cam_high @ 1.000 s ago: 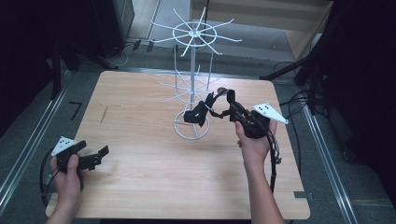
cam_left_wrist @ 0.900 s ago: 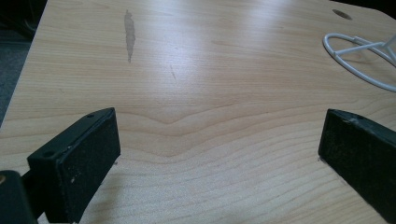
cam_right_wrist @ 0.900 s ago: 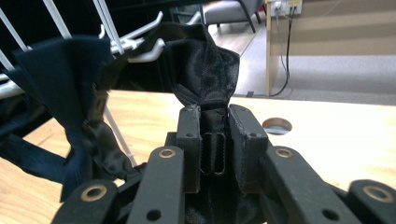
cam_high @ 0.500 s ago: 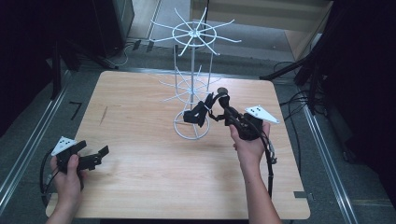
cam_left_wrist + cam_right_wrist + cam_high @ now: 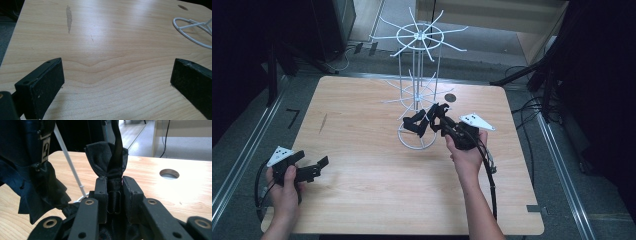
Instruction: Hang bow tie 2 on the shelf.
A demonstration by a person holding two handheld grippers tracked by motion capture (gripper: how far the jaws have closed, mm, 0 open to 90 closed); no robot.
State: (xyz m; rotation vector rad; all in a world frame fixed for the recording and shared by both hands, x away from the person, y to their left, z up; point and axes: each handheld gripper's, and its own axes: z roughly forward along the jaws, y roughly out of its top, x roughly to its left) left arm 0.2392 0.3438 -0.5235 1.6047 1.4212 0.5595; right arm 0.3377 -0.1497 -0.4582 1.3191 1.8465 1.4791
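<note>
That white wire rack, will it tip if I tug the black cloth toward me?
Probably. The white wire rack looks tall and thin on a small ring base, so likely light and top-heavy. The black cloth, pinched in the right tool, looks floppy.

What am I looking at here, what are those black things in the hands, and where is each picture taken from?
A person stands at a wooden table holding a hand-held gripper in each hand. The high view looks down from above; each gripper view comes from a camera on that gripper. The left gripper rests open near the table's edge, its pads wide apart over bare wood. The right gripper is shut on a black fabric item with a strap, beside a white wire rack standing on the table. A round hole is in the tabletop.
</note>
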